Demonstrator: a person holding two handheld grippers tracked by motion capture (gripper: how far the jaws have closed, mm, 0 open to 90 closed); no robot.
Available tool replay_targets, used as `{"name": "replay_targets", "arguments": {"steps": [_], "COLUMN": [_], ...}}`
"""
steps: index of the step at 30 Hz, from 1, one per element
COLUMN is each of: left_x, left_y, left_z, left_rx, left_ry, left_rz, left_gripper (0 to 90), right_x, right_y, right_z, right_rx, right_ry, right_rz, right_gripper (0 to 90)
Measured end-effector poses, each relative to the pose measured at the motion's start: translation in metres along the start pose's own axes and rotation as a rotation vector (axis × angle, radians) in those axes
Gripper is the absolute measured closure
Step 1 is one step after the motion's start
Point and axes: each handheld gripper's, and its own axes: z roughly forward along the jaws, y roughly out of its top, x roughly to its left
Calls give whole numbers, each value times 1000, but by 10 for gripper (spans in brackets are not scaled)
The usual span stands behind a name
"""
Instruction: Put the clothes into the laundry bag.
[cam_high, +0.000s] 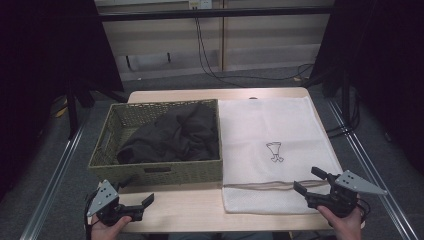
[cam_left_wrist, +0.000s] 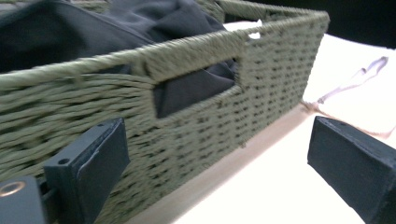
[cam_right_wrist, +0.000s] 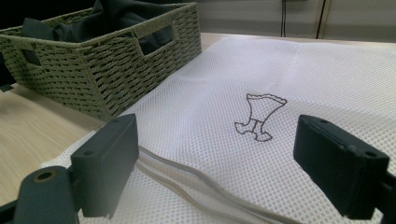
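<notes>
Bench (cam_high: 200, 205) was light wood, centre of the high view. Green woven basket (cam_high: 150, 172) sat on its left half, a dark garment (cam_high: 175, 135) bundled inside and heaped toward the basket's right side. White mesh laundry bag (cam_high: 270, 150) lay flat on the right half, its left edge just beside the basket's right wall; can't tell if they touched. The bag carried a small outline drawing (cam_high: 274, 151) near its middle and a zipper line (cam_high: 260, 186) running across near its lower edge.

Left tool (cam_high: 137, 202) was at the lower left of the high view, held in a hand (cam_high: 107, 227), jaws wide apart and empty, pointing right along the bench just below the basket's near wall. In the left gripper view the left tool (cam_left_wrist: 219, 158) had the basket (cam_left_wrist: 196, 116) close in front, dark cloth (cam_left_wrist: 196, 86) visible through the handle slot, bare bench between the jaws.

Right tool (cam_high: 311, 181) was at the lower right of the high view, held in a hand (cam_high: 345, 225), jaws wide apart and empty, pointing left over the bag's lower right corner near the zipper. In the right gripper view the right tool (cam_right_wrist: 215, 158) looked across the mesh bag (cam_right_wrist: 289, 70), with the drawing (cam_right_wrist: 259, 116) between the jaws, the zipper (cam_right_wrist: 196, 179) just ahead of them and the basket (cam_right_wrist: 102, 60) at upper left. Can't tell if the jaws touched the mesh.
</notes>
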Motion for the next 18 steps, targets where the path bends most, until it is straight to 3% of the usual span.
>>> {"name": "replay_targets", "arguments": {"steps": [4,8,9,11,12,14,16,18], "left_x": [-2,-4,-5,-7,-8,-10,-17,-19], "left_y": [0,0,0,1,1,1,3,3], "left_z": [-1,-2,-1,-1,-1,0,-1,-1], "left_rx": [1,12,14,17,19,24,44,47], "left_ry": [-8,-15,-38,-34,-39,-63,-83,-97], "left_rz": [-1,-23,-25,-20,-13,-15,5,-4], "left_gripper": [64,135,144,160,169,182,207,229], "right_x": [-2,-3,-5,-5,-6,-5,-6,-5], "right_y": [-1,-1,-1,-1,-1,0,2,2], "right_z": [2,2,3,3,4,5,9,12], "right_rx": [11,30,40,48,61,74,97,124], "right_ry": [5,19,28,33,50,27,52,74], "right_rz": [1,12,27,21,35,28,30,24], "right_gripper": [152,187,213,228,277,319,341,372]}}
